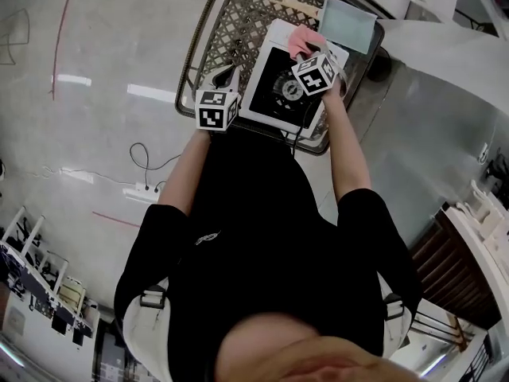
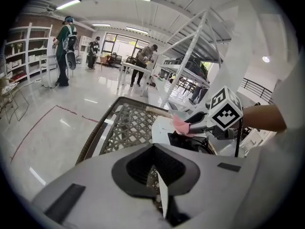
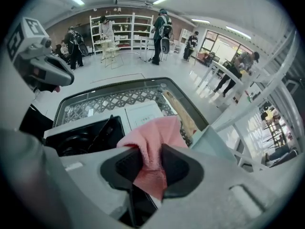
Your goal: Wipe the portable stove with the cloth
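The right tool [image 3: 151, 162] pinches a soft pink cloth [image 3: 153, 132] tight between its two dark pads. The cloth hangs over the white end of the flat white and black stove [image 1: 270, 78]. The stove sits on a woven bench [image 1: 227, 22] with a dark rim. The left tool [image 2: 153, 174] is beside the stove, over the bench. Its gap is narrow and has nothing in it.
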The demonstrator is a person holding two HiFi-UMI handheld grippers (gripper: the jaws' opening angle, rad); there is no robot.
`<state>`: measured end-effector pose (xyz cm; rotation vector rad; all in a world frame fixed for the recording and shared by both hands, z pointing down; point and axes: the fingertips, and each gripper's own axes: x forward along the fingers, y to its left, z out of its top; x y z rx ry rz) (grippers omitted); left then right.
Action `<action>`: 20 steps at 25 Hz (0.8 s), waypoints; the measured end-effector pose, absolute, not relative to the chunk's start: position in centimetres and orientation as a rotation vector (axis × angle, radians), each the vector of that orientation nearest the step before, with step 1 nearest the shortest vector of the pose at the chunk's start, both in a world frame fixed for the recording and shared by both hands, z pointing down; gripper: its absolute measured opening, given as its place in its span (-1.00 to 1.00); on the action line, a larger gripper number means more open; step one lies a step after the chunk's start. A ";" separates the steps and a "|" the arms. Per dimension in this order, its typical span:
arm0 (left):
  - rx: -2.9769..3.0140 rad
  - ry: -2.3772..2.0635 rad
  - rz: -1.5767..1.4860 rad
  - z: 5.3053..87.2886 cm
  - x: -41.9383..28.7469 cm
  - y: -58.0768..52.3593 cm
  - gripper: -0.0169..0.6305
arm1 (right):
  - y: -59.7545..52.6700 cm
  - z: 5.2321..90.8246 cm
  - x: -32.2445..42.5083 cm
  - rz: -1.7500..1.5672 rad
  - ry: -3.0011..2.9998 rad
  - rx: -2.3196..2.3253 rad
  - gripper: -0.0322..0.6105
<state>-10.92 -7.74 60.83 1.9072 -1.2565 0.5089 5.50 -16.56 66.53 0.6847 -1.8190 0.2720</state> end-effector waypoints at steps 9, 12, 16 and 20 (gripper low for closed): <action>1.956 -1.201 0.541 60.8 -8.1 -8.6 -0.95 | -15.9 66.8 9.9 0.325 -1.784 0.752 -0.55; 1.967 -1.191 0.552 60.7 -7.4 -8.7 -0.95 | -15.7 66.7 11.1 0.337 -1.777 0.770 -0.54; 1.980 -1.181 0.563 60.5 -6.6 -8.9 -0.95 | -15.6 66.8 12.5 0.348 -1.767 0.787 -0.54; 1.995 -1.168 0.577 60.3 -5.9 -8.9 -0.95 | -15.4 66.5 13.9 0.416 -1.775 0.845 -0.55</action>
